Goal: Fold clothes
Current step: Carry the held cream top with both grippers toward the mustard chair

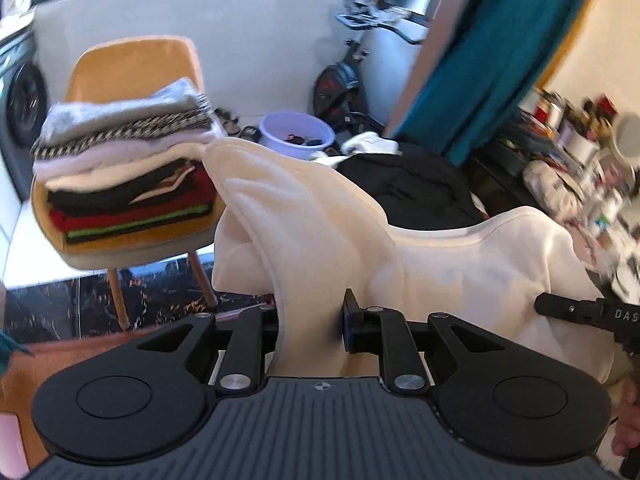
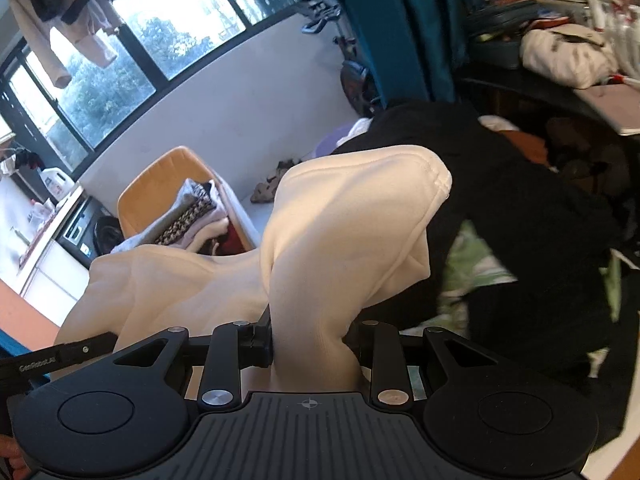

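The thick cream fleece garment [image 1: 460,256] is held up in the air between the two tools, above a heap of black clothing [image 1: 408,184] that lies on the surface below, and it is the largest thing in both views. The left gripper [image 1: 310,328] is pinching one bunched fold of it, and the right gripper [image 2: 310,338] is pinching another, each with cloth standing up out of its jaws. This looks like the carry or spread stage of a fold, and to do it well I would keep both pinches firm, draw the two tools apart until the sagging span between them runs taut and level, and only then lower the cloth flat, keeping it off the dark heap. Beyond it, the mustard-yellow shell chair [image 1: 132,64] carries a stack of folded clothes in grey, white, black and red [image 1: 128,168], probably where finished pieces go. Much is hard to read: the lower hem hangs out of sight behind the gripper bodies, so which part of the garment each tool holds cannot be told; the left view is smeared by motion blur, and the cluttered shelf [image 1: 580,152] at its right edge stays indistinct.
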